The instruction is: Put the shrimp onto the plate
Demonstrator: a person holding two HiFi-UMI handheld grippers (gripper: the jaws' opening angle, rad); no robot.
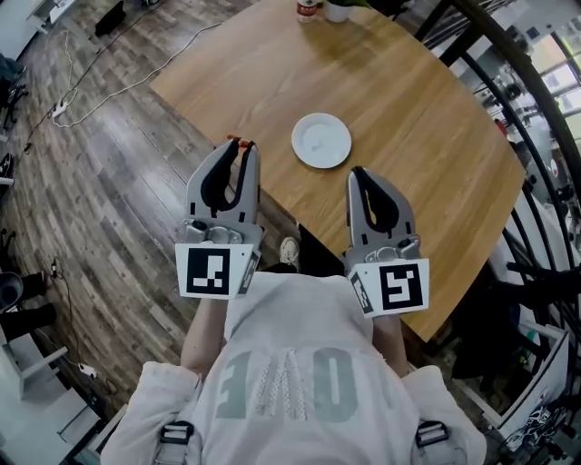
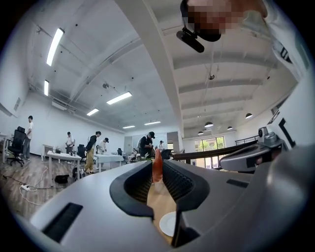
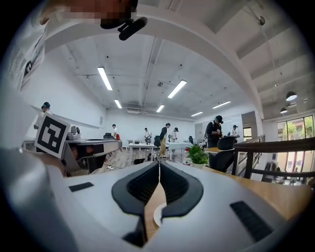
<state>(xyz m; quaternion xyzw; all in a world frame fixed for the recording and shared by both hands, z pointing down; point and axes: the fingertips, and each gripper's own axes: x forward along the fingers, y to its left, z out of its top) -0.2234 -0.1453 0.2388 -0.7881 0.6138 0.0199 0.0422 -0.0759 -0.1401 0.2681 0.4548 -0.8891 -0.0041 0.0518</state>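
Nearest the head camera: the person's pale shirt (image 1: pixel 290 381), filling the lower frame, with both forearms reaching forward.

Wooden table (image 1: pixel 408 100): its far side and right corner run out of frame, and a dark railing crosses it at right.

Left gripper (image 1: pixel 241 145): raised, tips appearing above the table's near-left edge. Its own view shows the jaws clamped on the shrimp (image 2: pixel 157 167), an orange-red piece standing upright between the ribbed pads.

Right gripper (image 1: pixel 359 173): held level with the left one and just right of the plate. Jaws pressed together, nothing between them.

Plate (image 1: pixel 320 141): white, round, bare, lying on the table between the two grippers and slightly ahead of them. The shrimp is near its left rim but apart from it.

Assessment: the carry step is in hand and placement is not yet done. The next move calls for shifting the left gripper rightward until the shrimp is over the plate's middle, lowering it, then parting the jaws.

Limits of view: from the head camera only an orange tip of the shrimp shows. Height above the table cannot be judged. Both gripper views show only a sliver of plate. Two containers (image 1: pixel 322 9) at the far table edge are cut off and unidentifiable.
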